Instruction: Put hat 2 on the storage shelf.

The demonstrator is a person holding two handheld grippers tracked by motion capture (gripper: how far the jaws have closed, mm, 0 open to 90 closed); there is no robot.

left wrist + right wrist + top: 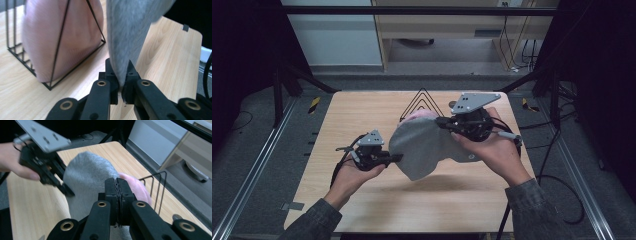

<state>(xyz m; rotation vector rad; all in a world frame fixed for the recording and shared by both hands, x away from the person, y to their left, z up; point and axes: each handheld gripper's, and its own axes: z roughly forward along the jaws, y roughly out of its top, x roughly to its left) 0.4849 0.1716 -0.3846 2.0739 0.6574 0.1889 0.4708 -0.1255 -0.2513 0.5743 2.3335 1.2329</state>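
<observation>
You've got the soft grey fabric cap [432, 147] clamped mid-frame by left gripper [398, 157] and right gripper [443, 121]; racking it remains.

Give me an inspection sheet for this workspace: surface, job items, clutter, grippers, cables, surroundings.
Surface: light wooden table, bare around the work.
Job's things: grey cloth held up off the table between both grippers; pink cloth sitting in a black wire rack at the far side.
Clutter: one small round object beside the rack, too small to identify.
Grippers: left gripper shut on the grey cloth's edge; right gripper shut on the cloth's other end.
Cables: a black cable trails from each gripper; one loops onto the floor at the right.
Surroundings: dark frame posts, grey floor, metal rails, wooden furniture behind.
</observation>
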